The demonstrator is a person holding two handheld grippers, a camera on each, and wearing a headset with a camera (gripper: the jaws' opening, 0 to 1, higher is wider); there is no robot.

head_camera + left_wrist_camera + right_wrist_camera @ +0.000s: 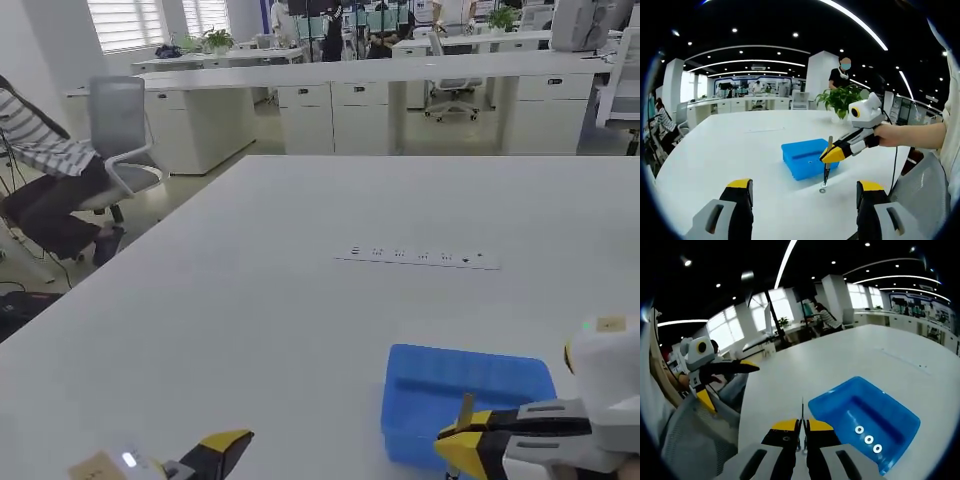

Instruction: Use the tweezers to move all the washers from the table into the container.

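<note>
White table (250, 300): socket strip (417, 257) beyond blue container (460, 375); right gripper (802, 427) clamps tweezers (826, 174).

Open desk (250, 330), one crowded corner
The desk lies bare to the left and on the far side, past a flat row of sockets (417, 257); at the right front stands the blue container (465, 390), with the right gripper (825, 159) and its tweezers (826, 175) just beside it

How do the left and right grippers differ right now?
The left gripper has jaws wide apart, empty; the right gripper is shut on the tweezers. The right gripper reaches beside the blue container, tweezers pointing down at a washer; the left gripper hangs back from it. Both have yellow-tipped jaws.
</note>
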